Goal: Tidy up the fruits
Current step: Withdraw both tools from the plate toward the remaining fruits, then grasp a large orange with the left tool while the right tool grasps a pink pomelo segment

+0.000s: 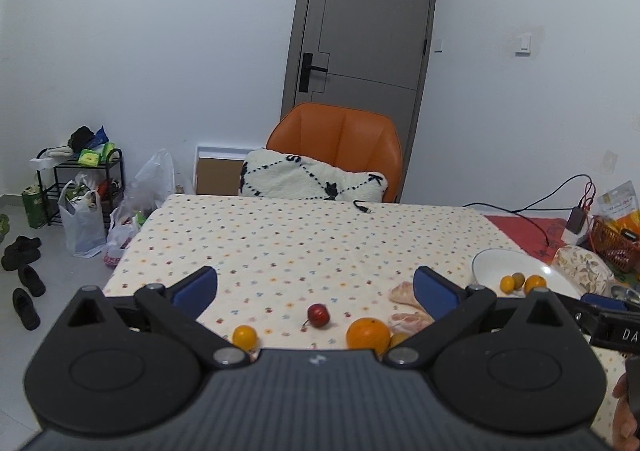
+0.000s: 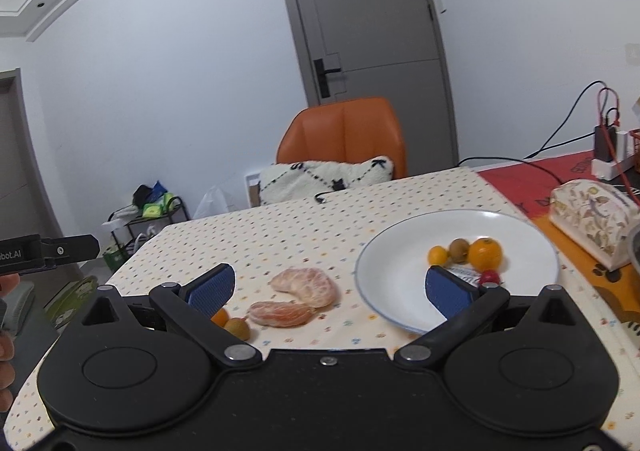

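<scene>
- Left gripper (image 1: 316,287), jaws wide apart and empty, has the red fruit (image 1: 318,315) straight ahead, the orange (image 1: 368,335) slightly right, near the surface's near edge.
- Right gripper (image 2: 340,289), likewise spread and empty, is nearer the peeled segments (image 2: 306,287); plate (image 2: 396,251) lies right.

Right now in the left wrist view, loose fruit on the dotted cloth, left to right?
Small round yellow-orange citrus → dark red cherry-like fruit with a stem → large round orange → peeled pale citrus segments.
</scene>
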Tool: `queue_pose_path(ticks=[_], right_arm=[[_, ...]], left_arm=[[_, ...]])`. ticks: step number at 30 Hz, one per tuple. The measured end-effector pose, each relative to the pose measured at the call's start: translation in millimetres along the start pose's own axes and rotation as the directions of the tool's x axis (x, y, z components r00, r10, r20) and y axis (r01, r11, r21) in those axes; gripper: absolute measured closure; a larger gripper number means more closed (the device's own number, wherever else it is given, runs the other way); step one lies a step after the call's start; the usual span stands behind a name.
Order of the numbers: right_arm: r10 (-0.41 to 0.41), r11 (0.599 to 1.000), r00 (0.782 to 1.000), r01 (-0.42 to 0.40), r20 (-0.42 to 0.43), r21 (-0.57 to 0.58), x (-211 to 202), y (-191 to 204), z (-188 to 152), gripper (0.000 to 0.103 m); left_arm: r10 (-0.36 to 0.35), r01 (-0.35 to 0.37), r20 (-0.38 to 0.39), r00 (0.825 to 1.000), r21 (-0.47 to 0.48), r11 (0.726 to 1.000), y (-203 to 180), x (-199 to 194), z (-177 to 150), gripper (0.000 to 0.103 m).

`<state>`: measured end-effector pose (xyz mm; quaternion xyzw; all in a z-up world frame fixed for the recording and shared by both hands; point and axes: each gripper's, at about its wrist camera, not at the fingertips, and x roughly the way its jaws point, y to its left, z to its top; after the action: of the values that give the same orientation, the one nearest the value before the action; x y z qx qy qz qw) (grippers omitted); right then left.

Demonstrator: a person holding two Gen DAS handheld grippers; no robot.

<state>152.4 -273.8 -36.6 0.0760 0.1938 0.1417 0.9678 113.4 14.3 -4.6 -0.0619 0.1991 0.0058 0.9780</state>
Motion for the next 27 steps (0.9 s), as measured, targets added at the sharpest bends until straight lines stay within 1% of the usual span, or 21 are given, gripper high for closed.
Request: queue_pose_path(ticks=[6,13,19,21,27], right_arm=[[0.034,0.999,0.999,-0.034,-0.034,0.004,8,6,-3,0.0],[0.063,0.998,0.995,-0.062,-0.081,0.013,16,12,-7,0.0],[0.064,0.998,0.992,-0.062,-0.108,0.019,24,14,-9,0.0],[0.066,0.998,0.991,-0.063,-0.116,0.025,26,14,-10,0.0],[0.075,0.997,0.983,-0.068,-0.167,0.048,41,12,-7,0.0]], left_arm=[[-0.008,0.009,-0.042,0.999,0.01,1.0,3,5,-8,0.0],[-0.001,0.002,-0.084,0.996,0.014,1.0,0,18,-16,0.0],[-0.031,0.033,-0.096,0.995,0.027,0.999,-7,30,-19,0.0],[-0.029,0.032,-0.106,0.994,0.028,0.999,-9,36,-19,0.0],[-0.055,0.054,-0.135,0.989,-0.014,0.998,-12,53,-19,0.002]])
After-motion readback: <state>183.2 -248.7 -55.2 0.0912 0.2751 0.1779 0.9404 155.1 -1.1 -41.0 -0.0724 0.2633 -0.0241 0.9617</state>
